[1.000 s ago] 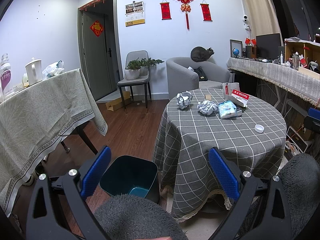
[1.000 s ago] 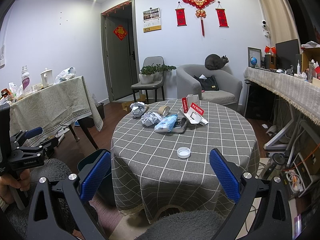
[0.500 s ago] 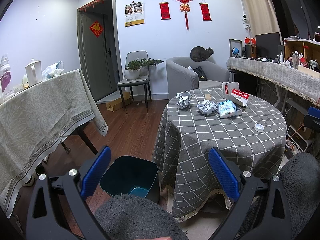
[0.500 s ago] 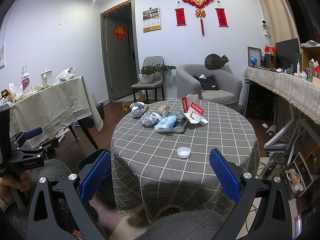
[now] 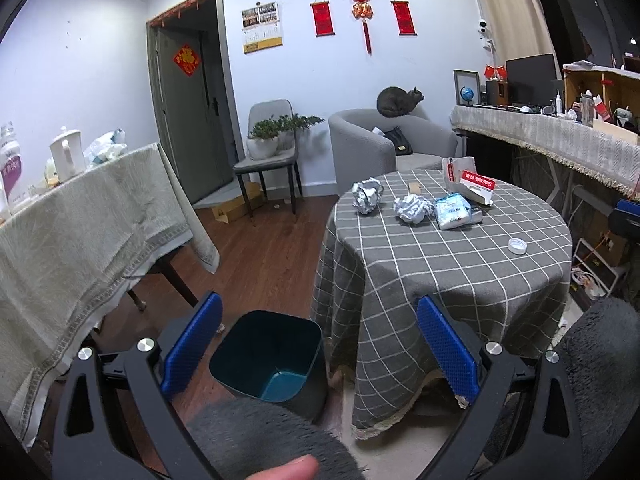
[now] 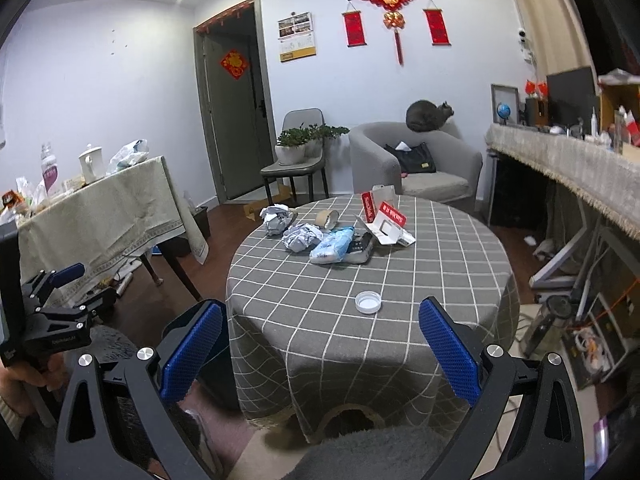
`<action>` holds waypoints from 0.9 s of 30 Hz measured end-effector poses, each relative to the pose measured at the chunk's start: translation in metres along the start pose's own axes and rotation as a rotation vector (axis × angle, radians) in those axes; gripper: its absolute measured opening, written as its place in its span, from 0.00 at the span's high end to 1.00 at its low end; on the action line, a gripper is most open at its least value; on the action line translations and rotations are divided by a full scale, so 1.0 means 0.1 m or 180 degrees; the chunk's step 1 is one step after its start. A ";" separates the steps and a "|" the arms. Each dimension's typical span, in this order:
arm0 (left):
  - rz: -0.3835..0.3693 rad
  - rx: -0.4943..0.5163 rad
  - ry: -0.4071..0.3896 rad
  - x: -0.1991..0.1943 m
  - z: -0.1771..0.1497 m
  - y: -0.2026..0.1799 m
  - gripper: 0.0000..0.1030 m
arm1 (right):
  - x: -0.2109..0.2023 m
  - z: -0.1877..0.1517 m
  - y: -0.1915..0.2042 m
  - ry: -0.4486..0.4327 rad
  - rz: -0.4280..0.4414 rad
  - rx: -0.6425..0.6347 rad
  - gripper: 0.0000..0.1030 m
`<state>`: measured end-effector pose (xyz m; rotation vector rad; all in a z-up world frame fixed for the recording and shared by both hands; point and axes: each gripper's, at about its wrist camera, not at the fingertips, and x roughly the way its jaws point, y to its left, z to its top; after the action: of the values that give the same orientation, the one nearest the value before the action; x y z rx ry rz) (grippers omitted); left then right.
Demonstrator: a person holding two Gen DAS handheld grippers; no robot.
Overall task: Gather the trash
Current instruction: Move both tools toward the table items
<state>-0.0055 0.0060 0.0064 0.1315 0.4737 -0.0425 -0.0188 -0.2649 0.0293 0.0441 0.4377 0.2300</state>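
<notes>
A round table (image 5: 460,264) with a grey checked cloth holds two crumpled paper balls (image 5: 367,195) (image 5: 413,208), a blue-white plastic packet (image 5: 452,211), a red-white carton (image 5: 472,184), a tape roll (image 6: 327,219) and a white lid (image 5: 517,245). A dark teal bin (image 5: 272,356) stands open on the floor at the table's left. My left gripper (image 5: 320,344) is open and empty, low, above the bin. My right gripper (image 6: 320,352) is open and empty before the table's near edge; the lid (image 6: 368,302) lies closest to it.
A long table with a pale cloth (image 5: 80,232) stands at the left with a kettle and bottles. A chair with a plant (image 5: 272,148) and a grey armchair with a cat (image 5: 400,100) stand at the back. A cluttered counter (image 5: 560,136) runs along the right.
</notes>
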 end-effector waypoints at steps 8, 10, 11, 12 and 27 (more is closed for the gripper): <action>-0.0163 -0.0078 0.0033 0.01 0.02 0.07 0.04 | 0.13 0.05 0.14 0.0148 -0.0042 -0.0095 0.04; -0.0171 -0.0077 0.0025 0.02 0.05 0.05 0.04 | 0.18 0.07 0.13 0.0181 -0.0051 -0.0081 0.14; -0.0191 -0.0092 0.0024 0.02 0.05 0.05 0.04 | 0.21 0.08 0.11 0.0214 -0.0050 -0.0049 0.21; -0.0228 -0.0121 0.0028 0.02 0.08 0.06 0.04 | 0.24 0.08 0.09 0.0248 -0.0064 -0.0021 0.24; -0.0631 -0.0095 0.0163 0.41 0.36 -0.02 0.10 | 0.94 0.01 -0.08 0.0677 -0.0179 -0.0198 0.43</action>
<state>0.0474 -0.0012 0.0189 0.0560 0.5370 -0.2267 0.0659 -0.2514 -0.0092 -0.0539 0.6424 0.1935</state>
